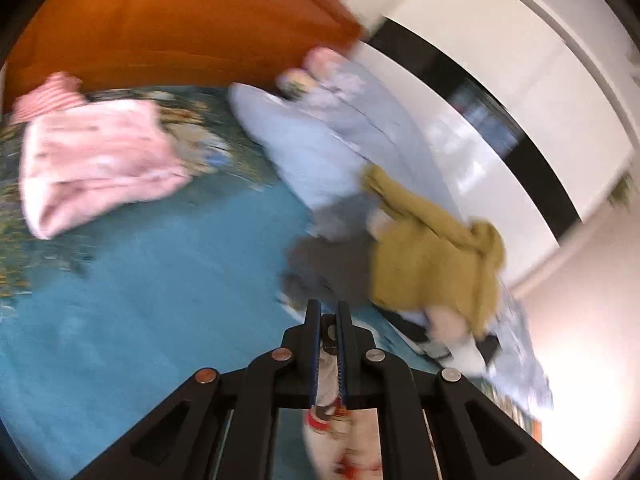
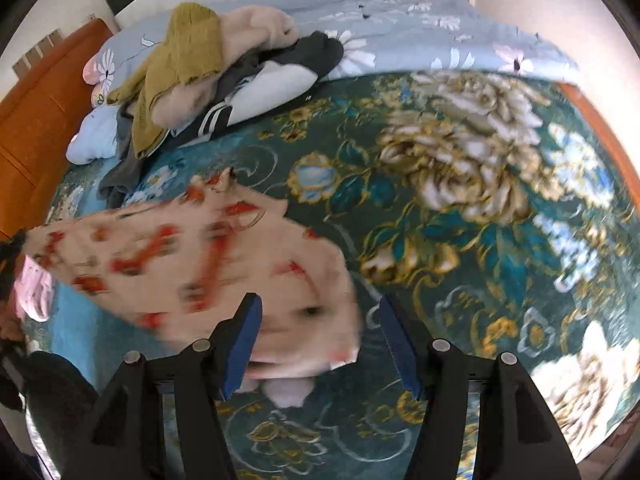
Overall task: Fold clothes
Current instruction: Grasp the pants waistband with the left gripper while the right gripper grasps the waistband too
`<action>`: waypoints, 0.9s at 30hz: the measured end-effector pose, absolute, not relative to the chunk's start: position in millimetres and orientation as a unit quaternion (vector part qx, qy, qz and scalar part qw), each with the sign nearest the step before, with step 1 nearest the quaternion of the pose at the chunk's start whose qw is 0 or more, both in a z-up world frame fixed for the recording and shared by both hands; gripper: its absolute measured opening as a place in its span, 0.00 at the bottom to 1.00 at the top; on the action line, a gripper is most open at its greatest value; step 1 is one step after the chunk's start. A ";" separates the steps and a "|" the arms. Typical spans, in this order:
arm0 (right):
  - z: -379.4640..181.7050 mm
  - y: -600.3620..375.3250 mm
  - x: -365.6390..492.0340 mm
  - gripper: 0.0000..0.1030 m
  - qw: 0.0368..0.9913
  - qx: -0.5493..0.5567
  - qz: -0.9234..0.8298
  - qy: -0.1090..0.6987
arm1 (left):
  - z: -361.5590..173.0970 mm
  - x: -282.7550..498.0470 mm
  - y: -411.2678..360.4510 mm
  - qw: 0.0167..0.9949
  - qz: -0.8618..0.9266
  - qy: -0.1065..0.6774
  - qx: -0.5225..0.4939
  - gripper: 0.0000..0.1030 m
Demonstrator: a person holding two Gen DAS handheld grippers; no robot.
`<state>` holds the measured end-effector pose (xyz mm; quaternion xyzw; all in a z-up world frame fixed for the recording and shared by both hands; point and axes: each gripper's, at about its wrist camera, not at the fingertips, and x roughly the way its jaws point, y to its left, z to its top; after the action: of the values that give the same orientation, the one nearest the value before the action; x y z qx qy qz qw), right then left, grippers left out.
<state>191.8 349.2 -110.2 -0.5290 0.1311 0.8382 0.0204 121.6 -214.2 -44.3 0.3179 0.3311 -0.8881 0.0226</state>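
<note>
A cream garment with red prints (image 2: 208,264) hangs stretched above the teal floral bedspread (image 2: 460,208), blurred. My left gripper (image 1: 329,312) is shut on its edge, and the cloth (image 1: 344,444) hangs below the jaws in the left wrist view. My right gripper (image 2: 320,316) is open, its blue pads either side of the garment's lower corner, not gripping it. A folded pink garment (image 1: 96,160) lies on the bed at left.
A pile of unfolded clothes, with an olive knit (image 2: 180,60) and a dark striped piece (image 2: 248,92), rests on a light blue floral quilt (image 2: 420,36). An orange wooden headboard (image 1: 168,20) stands behind. A pillow (image 1: 304,140) lies near it.
</note>
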 end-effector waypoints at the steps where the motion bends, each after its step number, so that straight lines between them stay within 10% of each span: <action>1: -113.7 345.3 189.2 0.60 0.014 -0.532 0.835 0.137 | -47.9 123.6 -217.6 0.025 -0.886 0.333 0.323 0.07; 27: -231.4 -30.9 -37.8 0.60 -0.244 -0.632 0.735 -0.037 | -145.9 95.5 -252.7 0.037 -0.817 0.442 0.369 0.07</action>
<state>-37.8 -30.9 -231.4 -0.6320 -0.0366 0.7345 -0.2444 95.5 -252.7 -145.9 0.3688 0.4418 -0.8170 0.0368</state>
